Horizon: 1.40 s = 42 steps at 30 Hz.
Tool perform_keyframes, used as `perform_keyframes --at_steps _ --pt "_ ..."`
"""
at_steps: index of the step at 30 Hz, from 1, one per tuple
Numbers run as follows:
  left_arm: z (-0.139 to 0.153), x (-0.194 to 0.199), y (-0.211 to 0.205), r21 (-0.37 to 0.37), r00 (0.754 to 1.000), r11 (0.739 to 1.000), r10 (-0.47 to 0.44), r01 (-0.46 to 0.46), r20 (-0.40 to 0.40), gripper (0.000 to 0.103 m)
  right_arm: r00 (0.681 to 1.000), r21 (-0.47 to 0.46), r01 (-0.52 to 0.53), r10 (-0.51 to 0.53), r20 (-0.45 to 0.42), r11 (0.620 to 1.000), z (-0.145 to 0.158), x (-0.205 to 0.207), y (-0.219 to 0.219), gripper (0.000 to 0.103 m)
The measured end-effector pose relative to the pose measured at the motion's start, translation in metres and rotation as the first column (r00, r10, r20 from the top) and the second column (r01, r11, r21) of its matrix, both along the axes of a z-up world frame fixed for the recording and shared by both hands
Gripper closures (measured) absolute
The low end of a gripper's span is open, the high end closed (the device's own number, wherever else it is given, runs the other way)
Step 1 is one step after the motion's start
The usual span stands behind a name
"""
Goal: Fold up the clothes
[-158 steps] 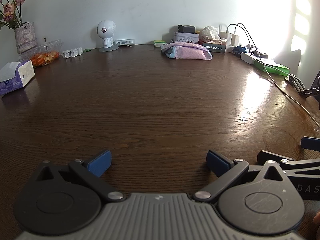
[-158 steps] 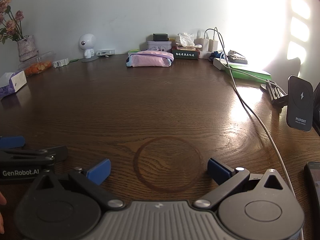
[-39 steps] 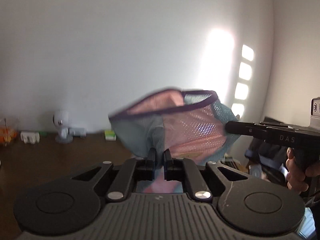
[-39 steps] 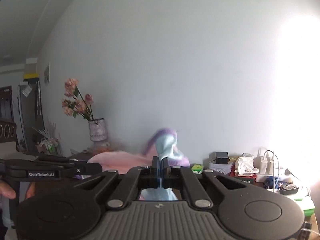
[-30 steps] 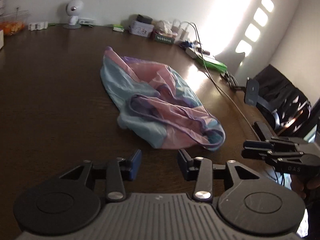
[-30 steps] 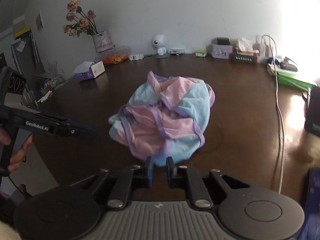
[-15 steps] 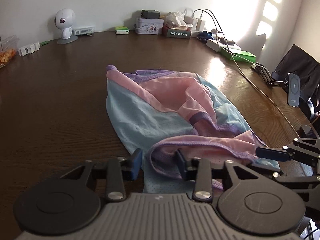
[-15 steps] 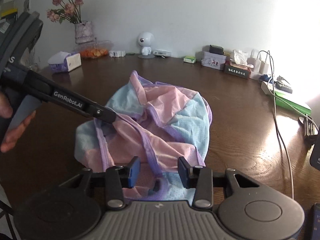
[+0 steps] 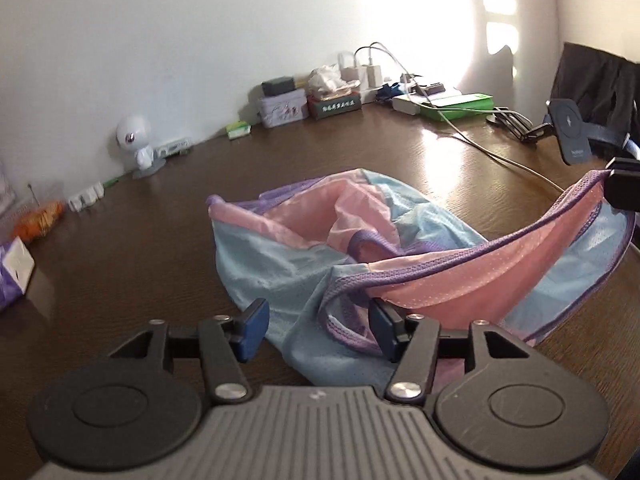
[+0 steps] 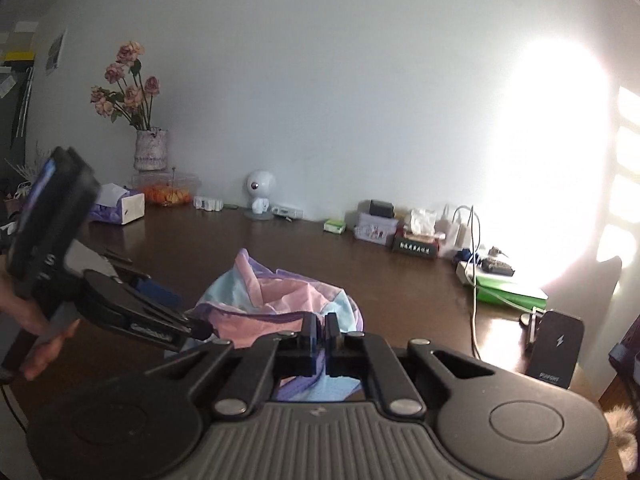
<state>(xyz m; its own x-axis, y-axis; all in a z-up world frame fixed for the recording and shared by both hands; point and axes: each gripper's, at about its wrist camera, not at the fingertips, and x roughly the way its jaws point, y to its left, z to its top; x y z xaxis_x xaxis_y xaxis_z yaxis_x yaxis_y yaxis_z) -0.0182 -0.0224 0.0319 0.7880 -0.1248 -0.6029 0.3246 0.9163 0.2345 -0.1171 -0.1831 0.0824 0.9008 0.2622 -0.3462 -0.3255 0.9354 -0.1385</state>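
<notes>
One garment lay crumpled on the dark wood-grain bench, a thin mesh piece in pink and pale blue panels edged with purple ribbed trim. Most of it rested in soft folds near the middle of the bench; one trimmed edge was lifted off the surface and stretched taut toward the right.

The left gripper hung low over the near end of the cloth, its jaws opening, the two blue pads standing apart with a fold of blue mesh and purple trim lying between them, not pressed. The right gripper had its jaws drawn together on the purple trim, pinching the raised edge; in the left wrist view its black tip showed at the far right where the trim ended.

Along the white wall stood one round white robot figure, one pale vase of dried pink roses, one tissue box, one small tin and a flat green box. A dark charging stand sat at the right.
</notes>
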Motion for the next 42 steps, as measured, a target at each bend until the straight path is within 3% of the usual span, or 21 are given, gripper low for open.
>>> perform_keyframes --at_steps 2,4,6,8,10,12,16,19,23,25,26,27,29,31,35,38,42 --pt "0.000 -0.004 -0.013 0.036 0.998 0.997 -0.062 0.061 0.011 0.034 1.000 -0.012 0.003 -0.003 0.008 1.000 0.000 -0.012 -0.005 0.100" --pt "-0.003 -0.005 -0.023 0.068 0.994 0.992 -0.107 0.107 0.002 0.036 1.000 -0.014 0.021 -0.021 0.001 1.000 -0.002 -0.022 -0.010 0.100" --pt "-0.009 0.001 -0.028 0.103 0.994 0.988 -0.109 0.111 -0.018 0.062 0.999 0.008 0.042 -0.042 -0.005 0.999 -0.004 -0.030 -0.016 0.100" --pt "-0.011 0.005 -0.027 0.151 0.997 0.985 -0.081 0.082 -0.012 0.080 0.998 0.025 0.065 -0.065 -0.010 0.998 -0.007 -0.036 -0.021 0.100" --pt "-0.005 0.002 -0.022 0.156 0.998 0.986 -0.056 0.053 0.010 0.084 0.995 0.032 0.099 -0.098 -0.026 0.995 -0.013 -0.036 -0.025 0.100" --pt "0.013 -0.012 -0.022 0.151 0.999 0.988 -0.040 0.036 0.022 0.095 0.991 0.049 0.120 -0.117 -0.057 0.992 -0.018 -0.033 -0.030 0.100" --pt "0.050 -0.044 -0.019 0.056 0.993 0.998 -0.037 0.031 0.110 0.101 0.992 0.052 0.107 -0.104 -0.066 0.993 -0.022 -0.026 -0.031 0.100" --pt "0.057 -0.051 -0.009 0.014 0.995 0.999 0.035 -0.037 0.099 0.102 0.990 0.044 0.107 -0.102 -0.098 0.993 -0.031 -0.013 -0.028 0.100" --pt "0.034 -0.044 0.002 0.018 0.997 0.996 0.083 -0.083 0.004 0.101 0.990 0.026 0.085 -0.081 -0.113 0.996 -0.041 -0.005 -0.028 0.100" --pt "0.025 -0.045 0.002 0.004 0.998 0.999 0.049 -0.049 -0.036 0.095 0.990 0.008 0.076 -0.075 -0.119 0.997 -0.045 -0.003 -0.028 0.100" --pt "0.023 -0.047 -0.002 0.003 0.999 1.000 0.015 -0.015 -0.042 0.085 0.991 -0.003 0.074 -0.074 -0.115 0.997 -0.046 -0.002 -0.028 0.100" --pt "0.020 -0.047 -0.007 0.017 0.999 1.000 -0.017 0.017 -0.038 0.065 0.991 -0.005 0.074 -0.074 -0.115 0.997 -0.046 -0.001 -0.029 0.100" --pt "0.012 -0.042 -0.018 0.079 0.998 0.995 -0.054 0.055 -0.015 0.056 0.991 -0.002 0.073 -0.072 -0.111 0.997 -0.043 -0.001 -0.030 0.100" --pt "0.005 -0.030 -0.027 0.134 0.996 0.987 -0.087 0.089 -0.027 0.058 0.992 -0.006 0.075 -0.075 -0.103 0.997 -0.041 -0.002 -0.031 0.100" --pt "-0.009 -0.011 -0.035 0.141 0.979 0.973 -0.166 0.182 -0.120 0.087 0.989 -0.012 0.097 -0.098 -0.109 0.995 -0.041 -0.004 -0.032 0.100" --pt "-0.014 -0.003 -0.032 0.134 0.979 0.976 -0.152 0.170 -0.134 0.101 0.987 -0.014 0.102 -0.103 -0.123 0.995 -0.044 -0.004 -0.030 0.100" --pt "0.016 -0.024 -0.010 0.022 0.998 0.998 -0.063 0.063 -0.010 0.101 0.982 -0.036 0.097 -0.101 -0.159 0.995 -0.050 -0.002 -0.025 0.100"
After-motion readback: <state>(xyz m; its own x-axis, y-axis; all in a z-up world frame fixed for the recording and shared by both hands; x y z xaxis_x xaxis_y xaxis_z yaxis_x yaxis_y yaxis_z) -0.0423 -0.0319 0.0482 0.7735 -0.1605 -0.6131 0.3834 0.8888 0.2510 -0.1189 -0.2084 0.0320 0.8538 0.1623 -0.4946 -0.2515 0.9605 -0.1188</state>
